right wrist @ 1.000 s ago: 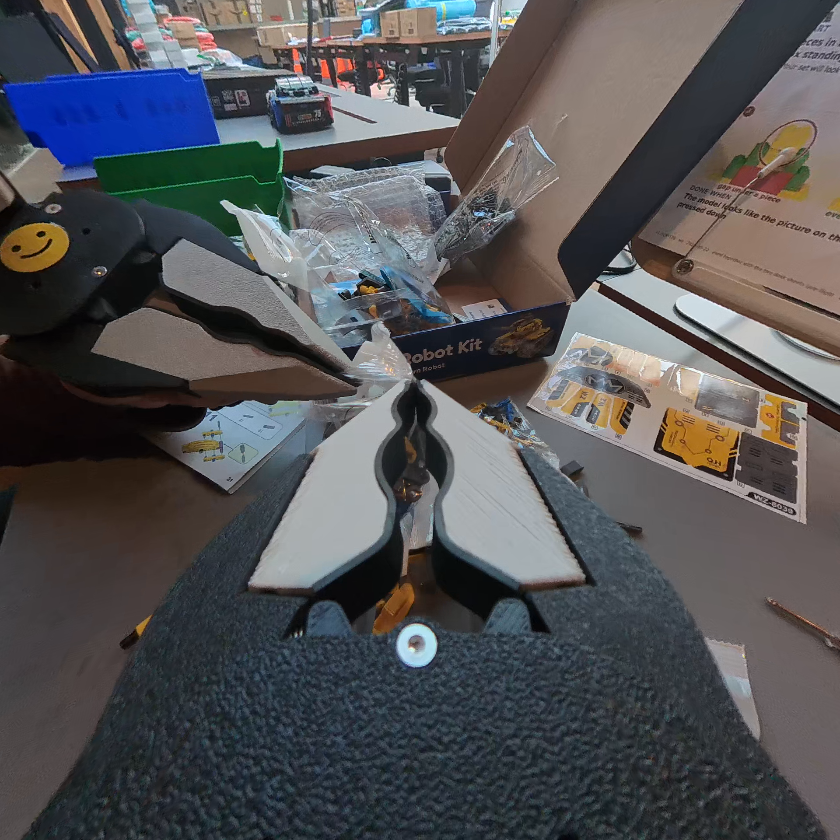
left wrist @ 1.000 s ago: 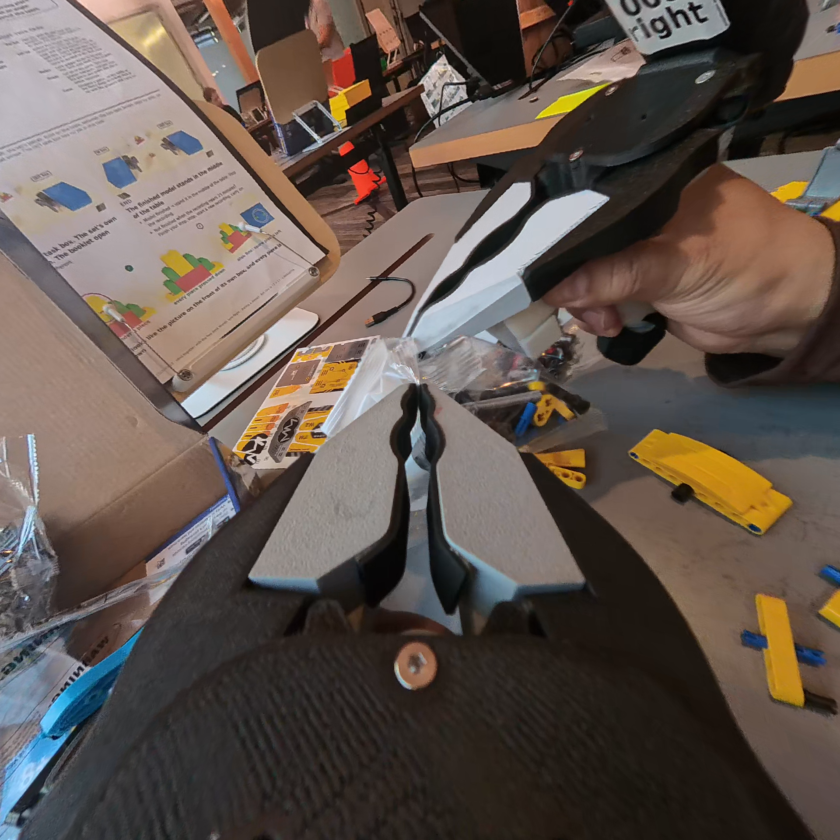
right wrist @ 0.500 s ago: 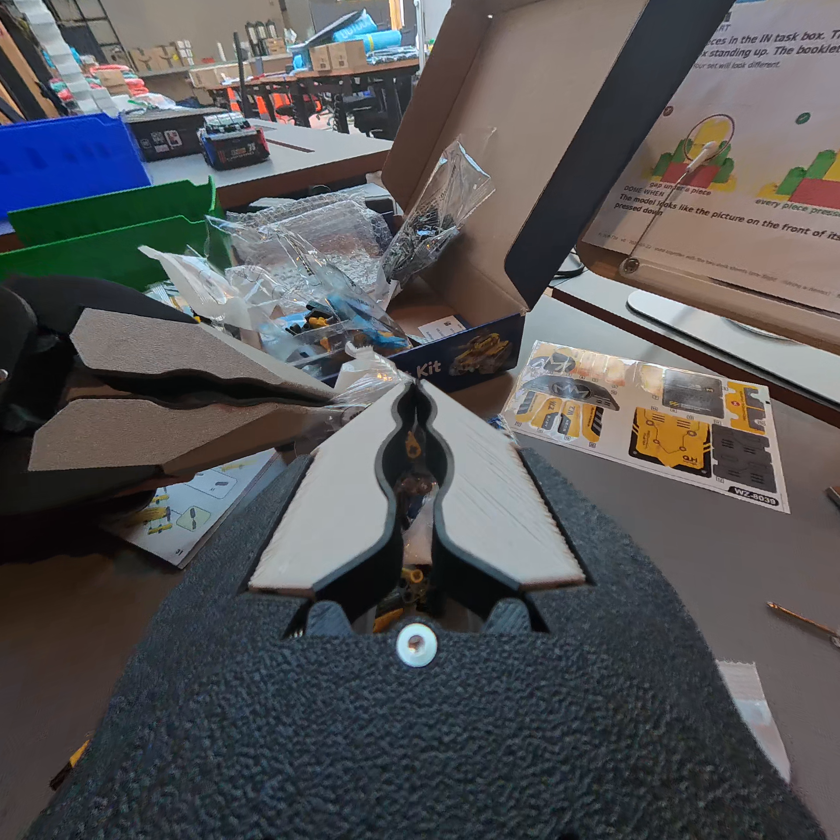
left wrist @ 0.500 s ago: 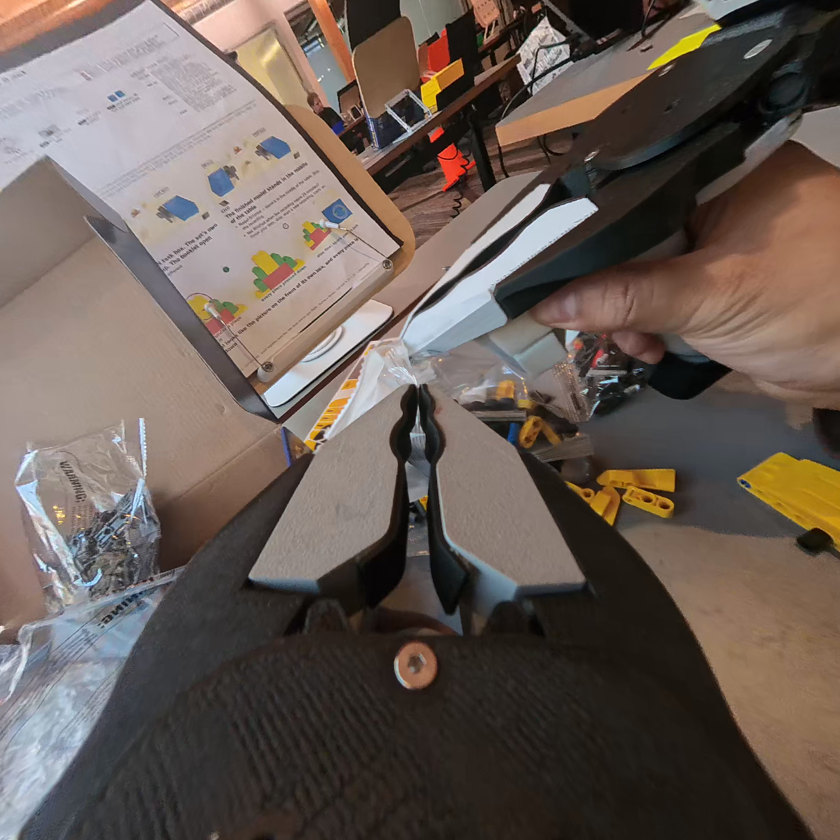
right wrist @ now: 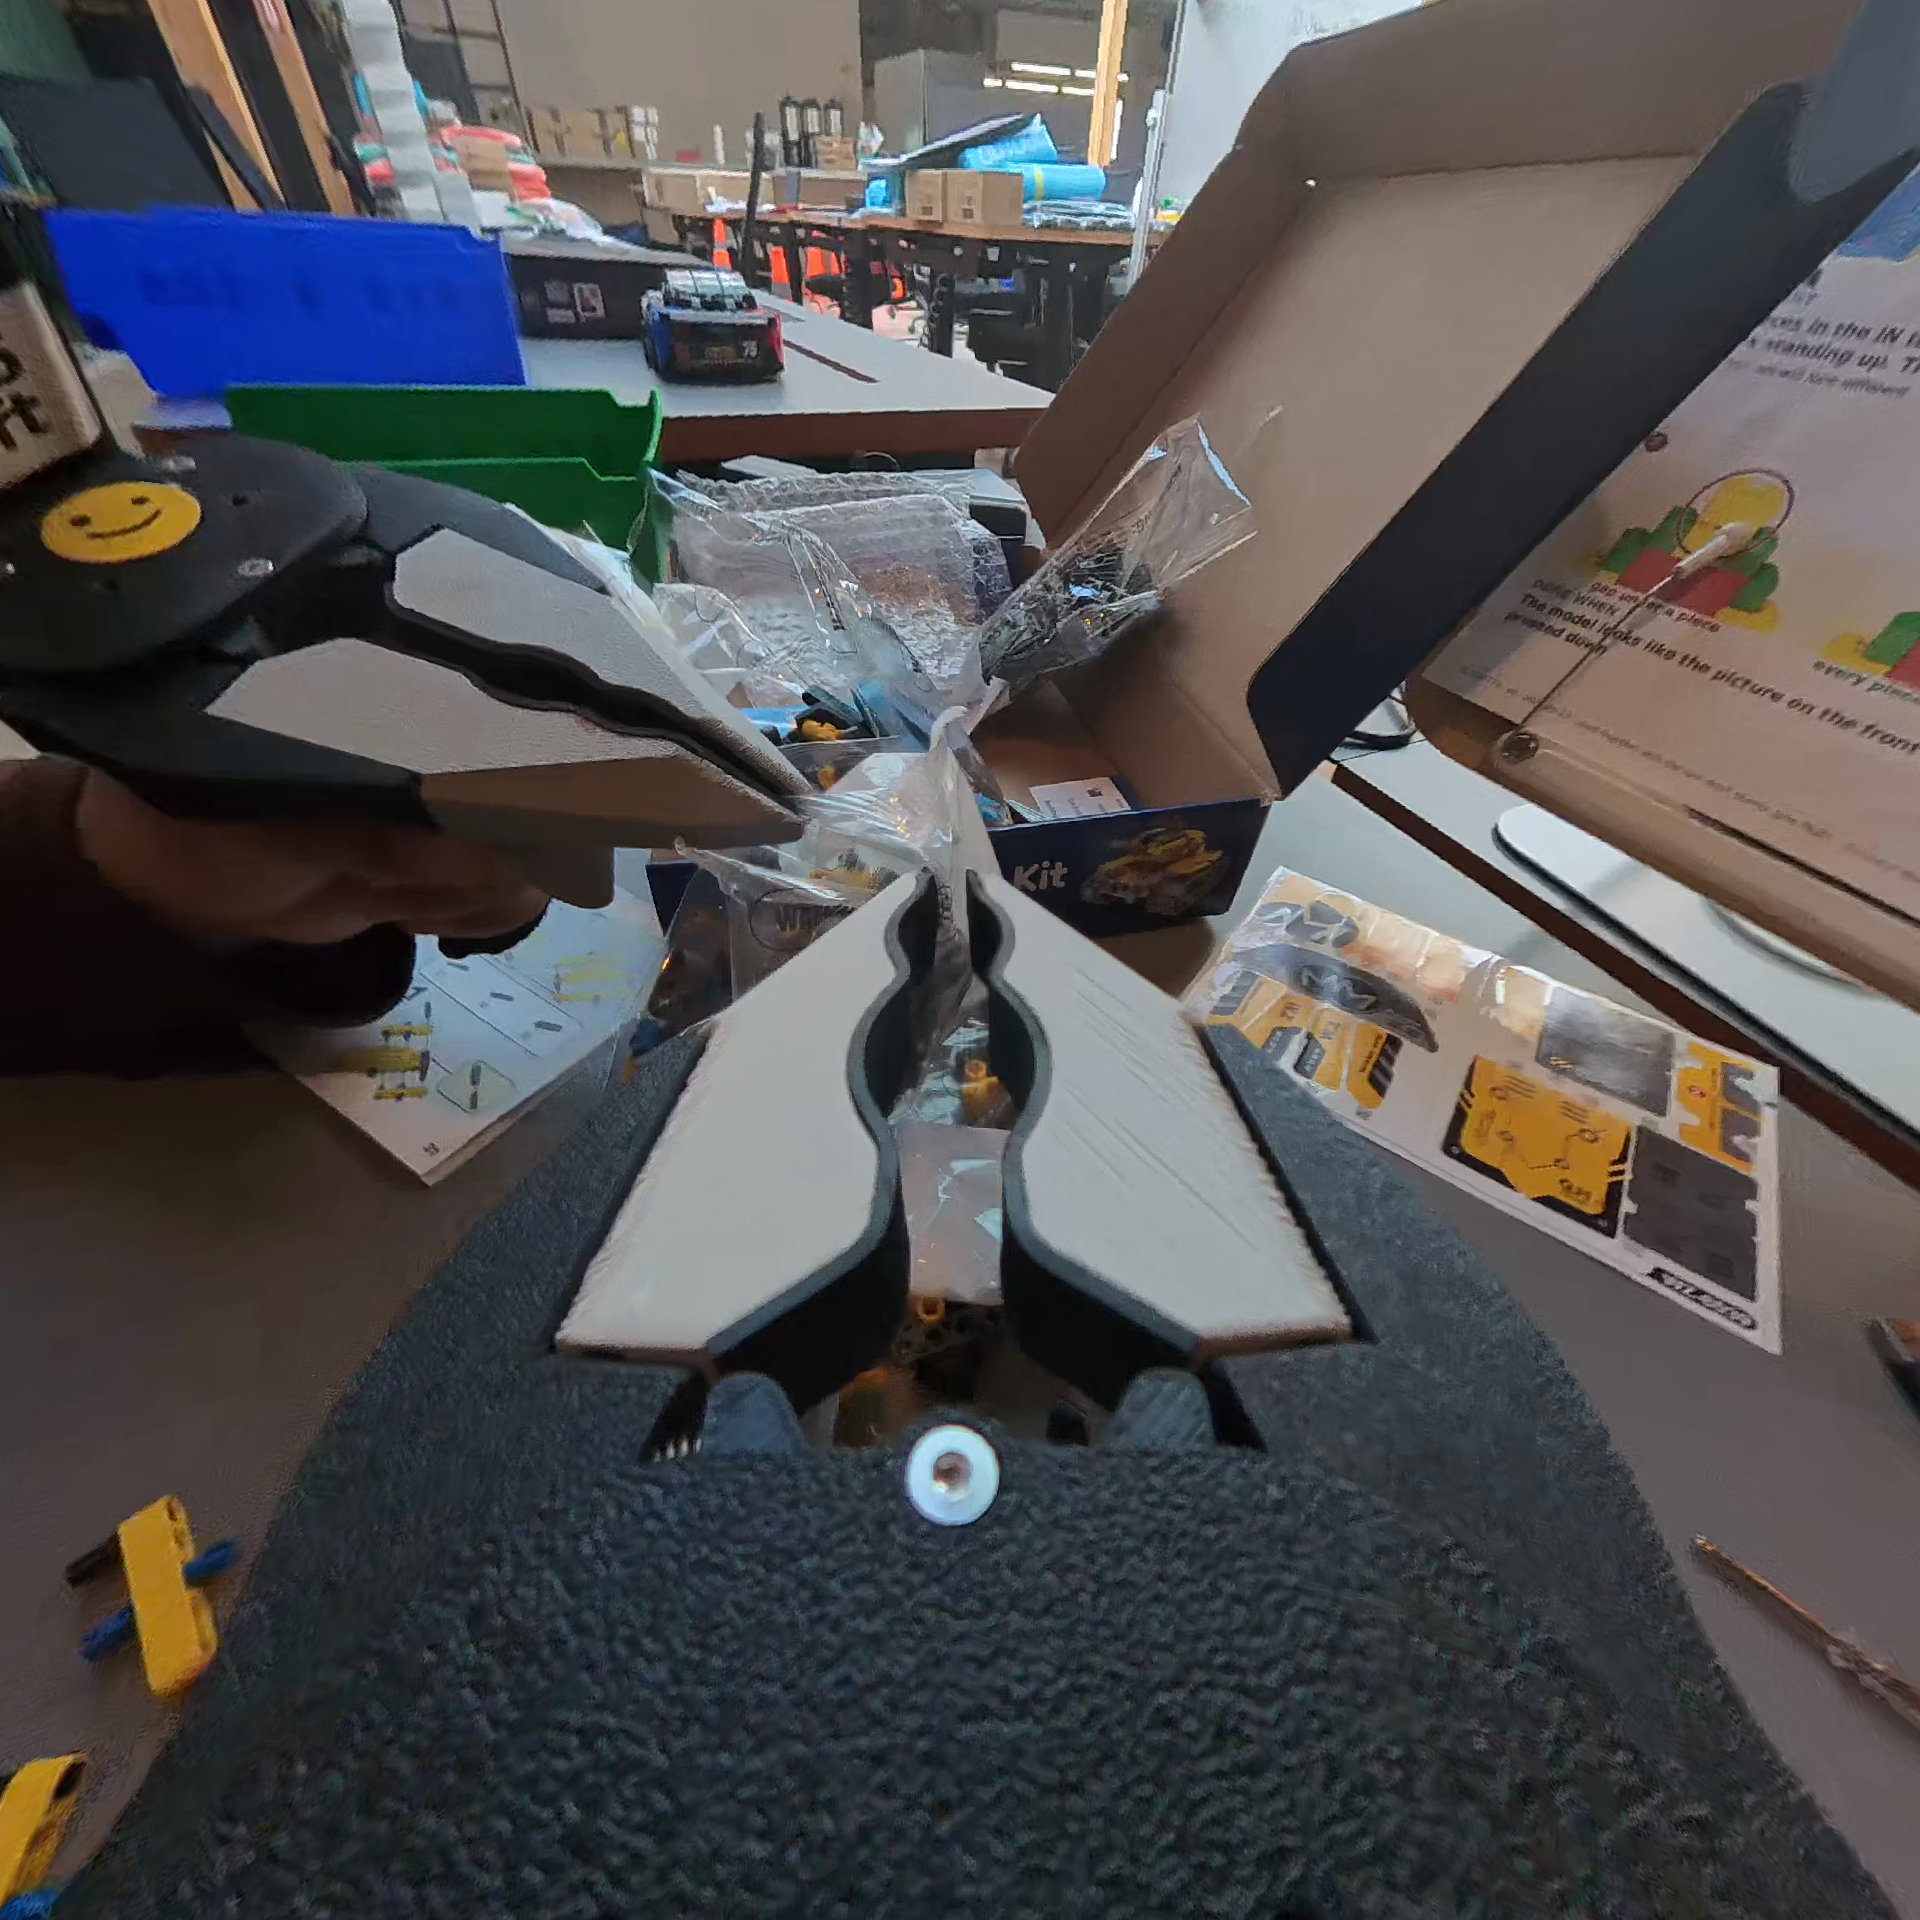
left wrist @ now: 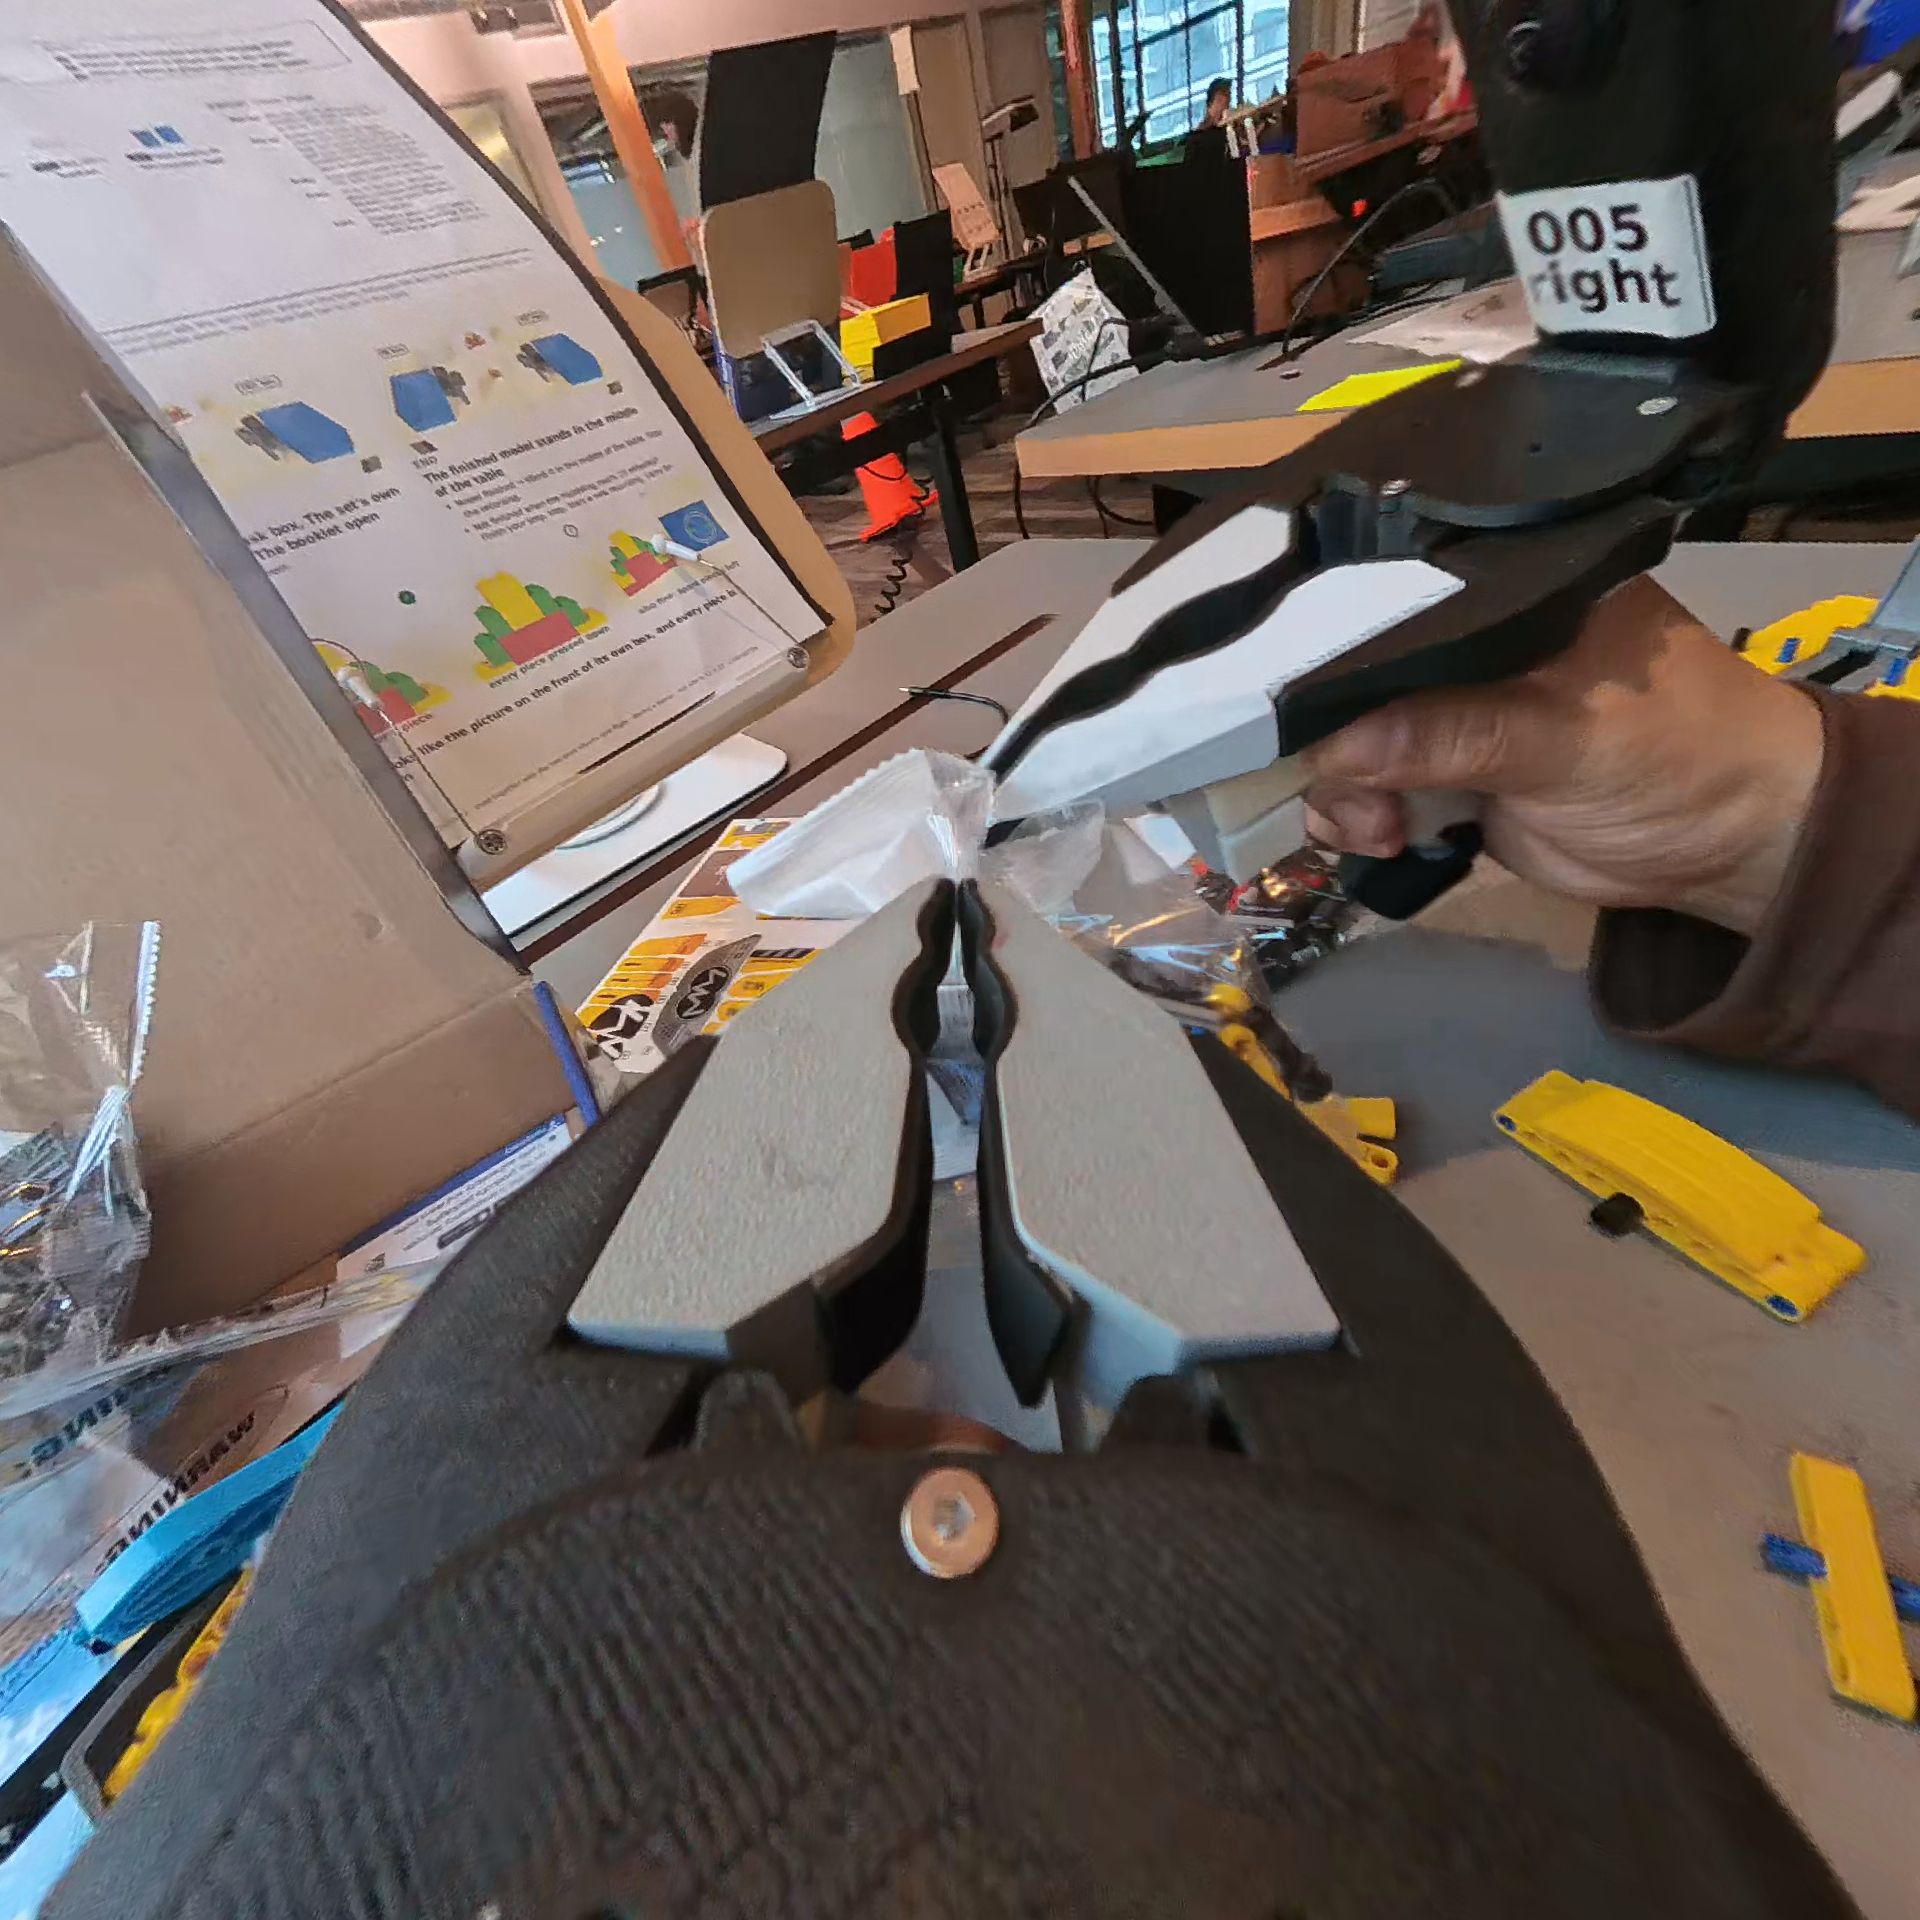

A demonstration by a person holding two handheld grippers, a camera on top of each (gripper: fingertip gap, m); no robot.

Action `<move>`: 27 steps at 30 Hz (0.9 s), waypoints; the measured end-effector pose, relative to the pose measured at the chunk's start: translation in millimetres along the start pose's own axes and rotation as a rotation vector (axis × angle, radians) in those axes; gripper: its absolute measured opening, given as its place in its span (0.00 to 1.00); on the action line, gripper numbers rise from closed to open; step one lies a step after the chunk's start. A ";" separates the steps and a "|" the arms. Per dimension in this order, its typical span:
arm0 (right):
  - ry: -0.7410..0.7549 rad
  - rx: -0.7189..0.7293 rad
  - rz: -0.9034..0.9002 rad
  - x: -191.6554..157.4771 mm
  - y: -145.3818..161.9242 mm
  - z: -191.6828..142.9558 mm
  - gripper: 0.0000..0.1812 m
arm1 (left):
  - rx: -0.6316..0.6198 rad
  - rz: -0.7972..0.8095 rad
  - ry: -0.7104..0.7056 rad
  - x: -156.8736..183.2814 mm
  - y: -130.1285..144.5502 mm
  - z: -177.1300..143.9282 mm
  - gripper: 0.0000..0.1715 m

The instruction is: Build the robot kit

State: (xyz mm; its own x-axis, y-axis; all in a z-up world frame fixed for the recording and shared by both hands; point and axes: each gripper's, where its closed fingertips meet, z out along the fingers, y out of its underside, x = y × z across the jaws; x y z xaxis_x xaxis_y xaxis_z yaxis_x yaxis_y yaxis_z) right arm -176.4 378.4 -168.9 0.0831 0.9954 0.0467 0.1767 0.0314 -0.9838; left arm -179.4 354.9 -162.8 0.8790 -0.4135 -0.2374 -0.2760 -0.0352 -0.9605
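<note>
A clear plastic bag point(left wrist: 1164, 925) of small yellow and black building parts hangs between both grippers above the grey table. My left gripper point(left wrist: 956, 896) is shut on the bag's crumpled top edge. My right gripper point(right wrist: 943, 883) is shut on the same bag, with plastic and yellow parts showing between its fingers. In the left wrist view the right gripper point(left wrist: 992, 808), held by a hand, comes in from the upper right, its tips almost touching mine. In the right wrist view the left gripper point(right wrist: 795, 821) comes in from the left and pinches the bag point(right wrist: 894, 805).
An open cardboard box point(right wrist: 1351, 436) with more parts bags stands behind. A sticker sheet point(right wrist: 1507, 1112) and a booklet point(right wrist: 457, 1039) lie on the table. A printed sign on a stand point(left wrist: 416, 468) is at the back. Loose yellow parts point(left wrist: 1683, 1195) lie to the right. My two grippers' fingertips are within a few centimetres of each other.
Both grippers stay shut on the bag. Both have swung and lifted a little, and the bag's top edge now spreads out as a wider flap between the tips.
</note>
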 end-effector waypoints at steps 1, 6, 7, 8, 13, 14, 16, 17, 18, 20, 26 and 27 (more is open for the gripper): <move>0.012 -0.008 -0.047 -0.6 -0.5 -0.8 0.02 | 0.001 0.008 0.010 2.2 -0.6 -0.4 0.00; 0.020 0.000 -0.191 -6.7 -4.5 -8.4 0.01 | 0.010 -0.008 0.063 9.6 -4.1 -3.0 0.00; 0.002 0.001 -0.197 -9.0 -4.5 -9.7 0.01 | 0.013 -0.014 0.068 9.6 -4.8 -3.6 0.00; -0.007 0.002 -0.206 -10.3 -4.7 -10.8 0.01 | 0.016 -0.018 0.074 10.1 -5.4 -4.0 0.00; -0.021 -0.006 -0.242 -13.8 -2.9 -13.4 0.00 | 0.003 -0.042 0.103 12.3 -3.1 -3.5 0.00; -0.021 -0.024 -0.239 -13.4 -0.4 -12.6 0.00 | -0.023 -0.043 0.112 13.1 1.3 -2.1 0.00; -0.022 -0.067 -0.237 -13.2 5.8 -9.6 0.00 | -0.072 -0.011 0.090 10.2 10.6 1.3 0.07; -0.019 -0.078 -0.244 -13.1 7.8 -8.3 0.00 | -0.075 0.011 0.077 9.5 12.1 2.1 0.09; -0.020 -0.087 -0.250 -13.6 9.4 -7.6 0.00 | -0.073 0.025 0.075 10.8 12.5 2.6 0.09; -0.045 -0.098 -0.245 -17.8 11.1 -6.3 0.00 | -0.070 0.037 0.096 17.0 11.9 3.3 0.07; -0.011 -0.120 -0.248 -17.4 12.2 1.1 0.00 | -0.097 0.110 0.029 10.6 14.6 4.6 0.00; 0.014 -0.115 -0.240 -15.7 10.1 3.7 0.00 | -0.093 0.128 0.001 7.2 13.3 4.1 0.00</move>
State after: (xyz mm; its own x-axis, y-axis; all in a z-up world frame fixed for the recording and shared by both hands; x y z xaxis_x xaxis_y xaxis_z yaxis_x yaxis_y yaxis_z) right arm -179.6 363.4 -180.2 0.0392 0.9593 0.2798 0.3030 0.2554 -0.9181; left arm -175.2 355.2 -177.9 0.8338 -0.4210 -0.3573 -0.4210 -0.0660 -0.9047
